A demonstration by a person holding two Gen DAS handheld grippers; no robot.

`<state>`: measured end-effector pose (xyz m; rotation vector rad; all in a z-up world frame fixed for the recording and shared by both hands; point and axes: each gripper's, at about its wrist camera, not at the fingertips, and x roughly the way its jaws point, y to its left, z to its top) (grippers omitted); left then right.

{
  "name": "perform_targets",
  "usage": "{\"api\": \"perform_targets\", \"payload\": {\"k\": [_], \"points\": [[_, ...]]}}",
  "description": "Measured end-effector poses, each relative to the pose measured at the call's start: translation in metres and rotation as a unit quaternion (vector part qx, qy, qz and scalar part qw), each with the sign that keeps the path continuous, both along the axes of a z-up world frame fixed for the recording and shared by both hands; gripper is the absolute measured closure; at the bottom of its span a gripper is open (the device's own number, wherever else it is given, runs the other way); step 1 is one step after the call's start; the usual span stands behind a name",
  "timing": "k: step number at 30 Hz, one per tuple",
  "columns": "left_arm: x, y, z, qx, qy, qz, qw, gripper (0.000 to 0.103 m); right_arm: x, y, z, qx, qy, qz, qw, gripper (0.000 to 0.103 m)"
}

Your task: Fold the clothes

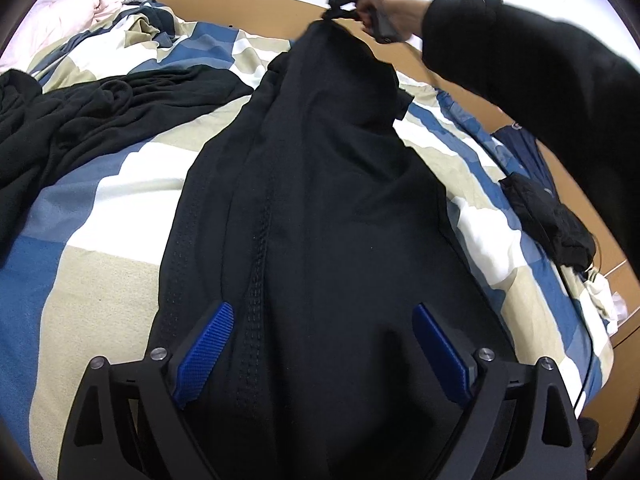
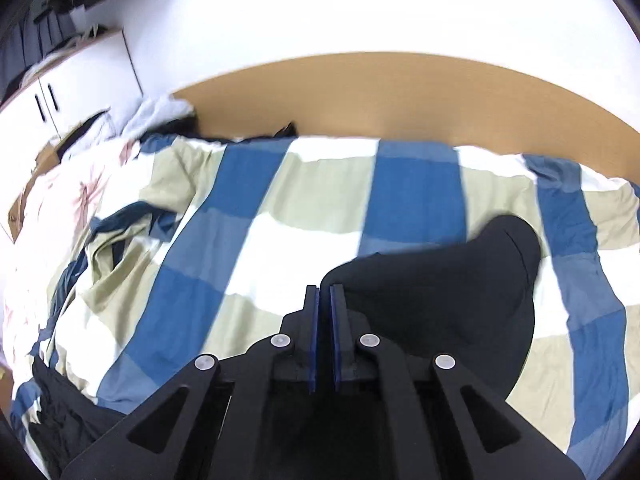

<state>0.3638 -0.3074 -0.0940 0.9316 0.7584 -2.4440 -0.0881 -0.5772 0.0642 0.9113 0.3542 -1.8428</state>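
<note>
A long black garment lies lengthwise on the checked bed cover. Its far end is bunched and lifted off the bed. There my right gripper, held by a hand in a black sleeve, is shut on that bunched end. In the right wrist view the right gripper has its blue pads nearly together, and the black garment hangs beside and below them. My left gripper stands open over the garment's near end, one blue pad on each side, neither pressing the cloth.
A second, crumpled black garment lies at the left of the bed. A small black item rests near the right edge. Pink bedding sits at the far left corner. A wooden bed frame and a white cabinet border the bed.
</note>
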Motion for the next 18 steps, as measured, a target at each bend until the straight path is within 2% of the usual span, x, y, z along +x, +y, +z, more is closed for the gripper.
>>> {"api": "perform_targets", "payload": {"k": [1,2,3,7,9,12,14,15,16,17,18], "points": [[-0.001,0.002,0.000,-0.006,-0.005,0.000,1.0000,0.012,0.004,-0.003,-0.009,0.006,-0.009,-0.003,1.000,0.095],[-0.001,0.004,0.001,-0.011,-0.009,0.000,0.9999,0.012,0.007,-0.003,-0.021,0.015,-0.025,-0.006,1.000,0.086],[-0.001,0.006,0.002,-0.016,-0.012,0.001,0.9998,0.012,0.009,-0.002,-0.031,0.019,-0.035,-0.007,0.999,0.072],[0.009,0.011,0.007,-0.027,-0.008,0.013,0.9995,0.012,0.015,0.044,-0.013,-0.035,-0.011,0.001,0.999,0.060],[0.014,0.015,0.012,-0.037,-0.006,0.021,0.9991,0.012,0.013,0.095,0.015,-0.065,0.038,-0.015,0.997,0.043],[0.017,0.020,0.026,-0.074,0.004,0.029,0.9968,0.012,0.003,0.186,0.055,-0.088,0.067,-0.062,0.992,0.041],[0.019,0.018,0.043,-0.112,0.017,0.043,0.9926,0.012,0.007,0.251,0.071,-0.109,0.063,-0.074,0.989,0.041],[0.021,0.016,0.055,-0.142,0.027,0.057,0.9879,0.010,0.011,0.284,0.077,-0.120,0.059,-0.076,0.988,0.041],[0.021,0.014,0.065,-0.171,0.030,0.071,0.9822,0.008,0.017,0.310,0.076,-0.121,0.049,-0.069,0.989,0.040],[0.020,0.010,0.071,-0.200,0.023,0.086,0.9757,0.000,0.027,0.333,0.062,-0.114,0.024,-0.062,0.991,0.040],[0.016,0.003,0.073,-0.212,0.006,0.094,0.9727,0.000,0.037,0.355,0.047,-0.107,-0.001,-0.054,0.993,0.040]]}}
